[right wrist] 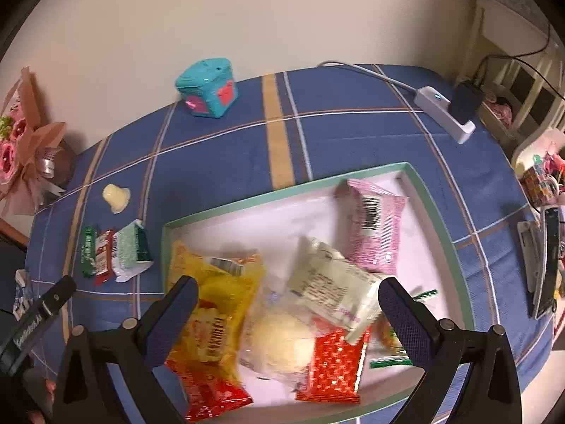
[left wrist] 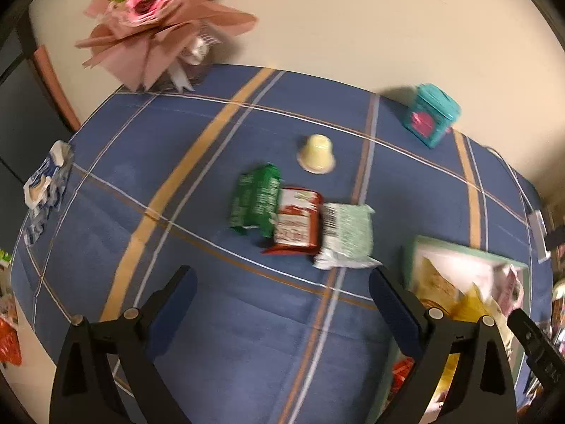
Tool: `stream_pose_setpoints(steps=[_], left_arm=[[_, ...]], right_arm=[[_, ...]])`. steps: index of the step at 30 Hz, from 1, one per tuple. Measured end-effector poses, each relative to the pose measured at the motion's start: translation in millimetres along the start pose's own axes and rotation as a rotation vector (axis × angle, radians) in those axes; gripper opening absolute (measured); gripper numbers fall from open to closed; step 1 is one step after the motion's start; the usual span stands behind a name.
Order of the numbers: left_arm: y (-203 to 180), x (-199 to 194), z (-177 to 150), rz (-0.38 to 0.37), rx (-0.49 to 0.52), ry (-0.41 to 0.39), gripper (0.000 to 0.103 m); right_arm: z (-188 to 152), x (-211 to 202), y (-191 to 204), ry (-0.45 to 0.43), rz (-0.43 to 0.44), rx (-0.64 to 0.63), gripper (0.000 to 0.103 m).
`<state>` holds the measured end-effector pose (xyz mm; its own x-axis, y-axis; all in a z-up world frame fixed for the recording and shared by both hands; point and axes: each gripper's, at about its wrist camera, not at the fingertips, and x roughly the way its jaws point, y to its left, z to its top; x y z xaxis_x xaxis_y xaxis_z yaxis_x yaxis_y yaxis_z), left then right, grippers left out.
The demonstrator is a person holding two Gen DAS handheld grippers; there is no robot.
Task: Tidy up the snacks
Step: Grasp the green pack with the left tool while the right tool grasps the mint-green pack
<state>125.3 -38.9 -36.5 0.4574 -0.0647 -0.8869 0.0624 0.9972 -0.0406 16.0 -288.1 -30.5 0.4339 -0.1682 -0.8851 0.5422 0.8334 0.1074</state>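
Left gripper [left wrist: 282,282] spread wide, empty, above blue plaid tablecloth [left wrist: 212,335] — right gripper [right wrist: 287,296] released over green-rimmed tray [right wrist: 438,212] of snack packets, three packets [left wrist: 300,219] left of tray

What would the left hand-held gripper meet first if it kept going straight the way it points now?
Most likely bare blue tablecloth. The left hand-held gripper is open and empty, and the red snack packet lies just beyond its line, though depth is unclear.
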Motion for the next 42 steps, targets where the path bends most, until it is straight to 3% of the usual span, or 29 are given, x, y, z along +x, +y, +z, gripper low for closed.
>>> stream_pose_setpoints(steps=[7, 14, 22, 27, 29, 33, 35, 36, 38, 42], left_arm=[[34, 4, 17, -0.008, -0.052, -0.004, 0.098], [56, 27, 37, -0.008, -0.059, 0.025, 0.098], [63, 75, 65, -0.095, -0.044, 0.113, 0.098], [56, 101, 72, -0.127, -0.017, 0.147, 0.096], [52, 109, 74, -0.136, -0.005, 0.156, 0.087], [49, 123, 74, -0.143, 0.007, 0.175, 0.078], [47, 128, 74, -0.169, 0.005, 0.181, 0.066], [47, 128, 74, -0.178, 0.001, 0.178, 0.063], [44, 126, 75, -0.191, 0.007, 0.175, 0.044], [38, 125, 72, -0.168, 0.029, 0.171, 0.042]], right_arm=[[5, -3, 32, -0.036, 0.056, -0.044, 0.103], [7, 2, 91, -0.054, 0.125, -0.142, 0.103], [9, 50, 159, 0.005, 0.125, -0.267, 0.102], [13, 80, 187, 0.027, 0.106, -0.328, 0.092], [13, 91, 196, 0.035, 0.086, -0.347, 0.086], [11, 109, 205, 0.059, 0.075, -0.365, 0.078], [10, 114, 205, 0.077, 0.071, -0.361, 0.073], [10, 115, 203, 0.084, 0.095, -0.348, 0.066], [9, 113, 203, 0.093, 0.133, -0.336, 0.050], [7, 111, 209, 0.096, 0.120, -0.357, 0.050]])
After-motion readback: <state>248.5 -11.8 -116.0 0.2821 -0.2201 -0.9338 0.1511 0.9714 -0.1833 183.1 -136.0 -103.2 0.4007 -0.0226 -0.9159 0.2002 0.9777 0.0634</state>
